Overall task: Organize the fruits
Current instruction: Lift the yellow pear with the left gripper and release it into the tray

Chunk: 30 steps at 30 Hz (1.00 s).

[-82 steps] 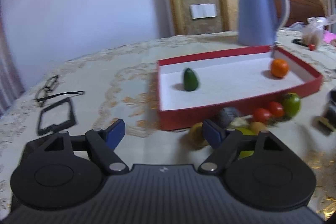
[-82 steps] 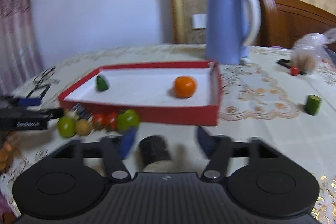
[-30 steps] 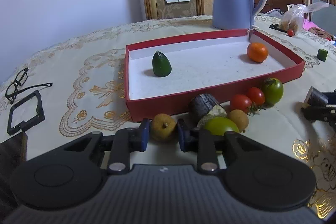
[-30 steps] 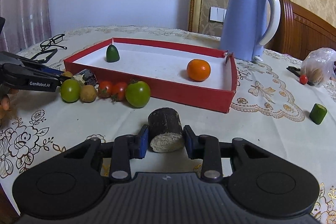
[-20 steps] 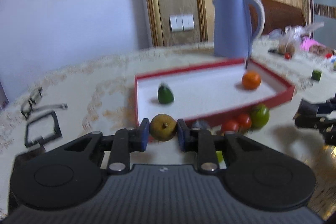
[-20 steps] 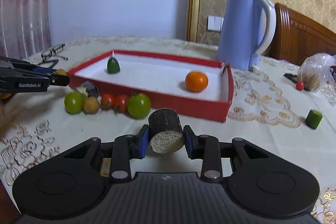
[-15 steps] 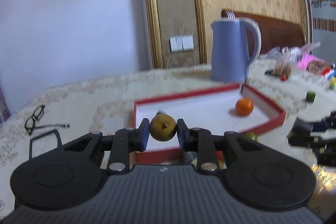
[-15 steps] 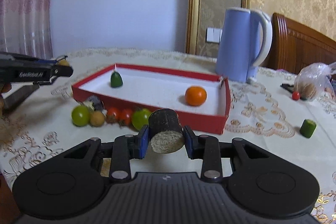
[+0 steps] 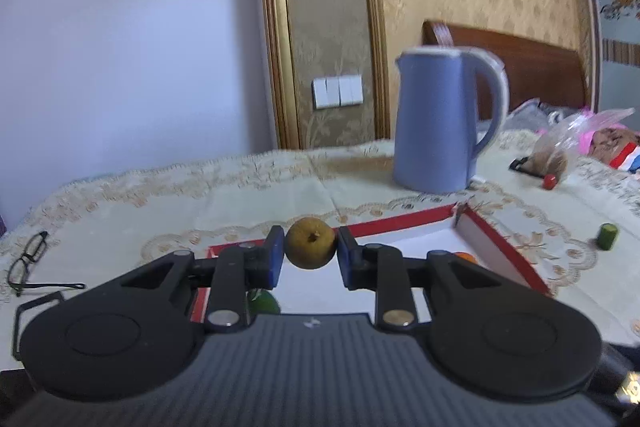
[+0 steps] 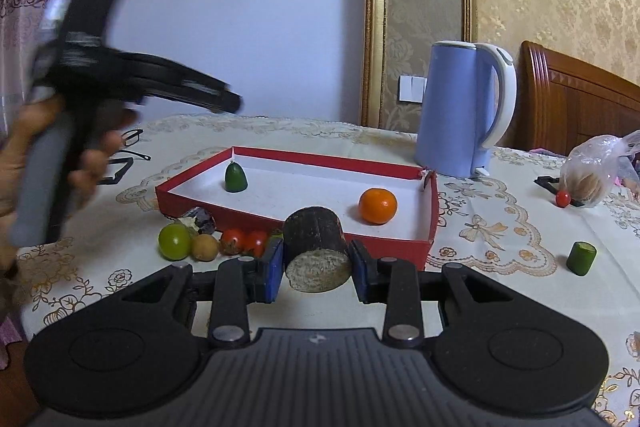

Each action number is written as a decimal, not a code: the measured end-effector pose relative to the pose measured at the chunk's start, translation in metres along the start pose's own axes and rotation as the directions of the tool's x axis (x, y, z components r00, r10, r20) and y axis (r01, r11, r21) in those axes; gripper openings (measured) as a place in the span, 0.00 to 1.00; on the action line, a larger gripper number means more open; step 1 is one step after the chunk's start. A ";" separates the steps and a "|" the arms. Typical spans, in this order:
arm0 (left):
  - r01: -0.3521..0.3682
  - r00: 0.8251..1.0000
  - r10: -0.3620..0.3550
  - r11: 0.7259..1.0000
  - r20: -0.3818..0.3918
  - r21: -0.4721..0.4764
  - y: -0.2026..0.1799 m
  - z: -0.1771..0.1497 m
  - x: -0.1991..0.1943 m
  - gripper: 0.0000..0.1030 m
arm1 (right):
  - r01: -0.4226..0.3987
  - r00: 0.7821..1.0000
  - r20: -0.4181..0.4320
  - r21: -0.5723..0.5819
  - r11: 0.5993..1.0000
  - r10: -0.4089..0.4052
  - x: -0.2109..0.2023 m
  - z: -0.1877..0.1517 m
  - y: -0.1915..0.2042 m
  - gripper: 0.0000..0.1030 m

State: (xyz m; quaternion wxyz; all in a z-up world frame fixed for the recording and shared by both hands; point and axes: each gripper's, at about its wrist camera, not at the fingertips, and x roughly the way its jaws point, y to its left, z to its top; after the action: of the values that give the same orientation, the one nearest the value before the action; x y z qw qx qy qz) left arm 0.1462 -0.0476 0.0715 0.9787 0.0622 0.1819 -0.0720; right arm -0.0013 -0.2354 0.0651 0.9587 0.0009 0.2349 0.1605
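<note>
My left gripper (image 9: 311, 254) is shut on a small brown-yellow round fruit (image 9: 311, 243) and holds it high above the near left part of the red tray (image 9: 496, 247). It shows blurred in the right wrist view (image 10: 224, 103), raised at the left. My right gripper (image 10: 316, 265) is shut on a dark brown cylinder-shaped piece (image 10: 316, 253), lifted in front of the red tray (image 10: 430, 227). The tray holds a green avocado-like fruit (image 10: 235, 178) and an orange (image 10: 377, 206).
Before the tray's front wall lie a green tomato (image 10: 174, 241), a small brown fruit (image 10: 205, 247), red tomatoes (image 10: 244, 241) and a dark wedge (image 10: 200, 218). A blue kettle (image 10: 464, 107) stands behind. A green cylinder (image 10: 581, 257), a plastic bag (image 10: 592, 167) and glasses (image 9: 28, 261) lie around.
My left gripper has risen further with the round fruit and moved forward over the tray. My right gripper has lifted the brown cylinder a little higher.
</note>
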 end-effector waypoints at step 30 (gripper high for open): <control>-0.243 0.970 0.233 0.951 -0.074 -0.191 0.042 -0.040 -0.006 0.95 | 0.022 1.000 -0.006 0.040 0.999 -0.022 0.006 -0.006 -0.013 0.33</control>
State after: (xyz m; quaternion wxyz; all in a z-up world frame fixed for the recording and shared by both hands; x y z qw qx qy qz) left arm 0.1334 0.0000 0.0406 0.9767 -0.0124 0.2038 0.0668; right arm 0.0053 -0.2460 0.0556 0.9595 0.0173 0.2408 0.1452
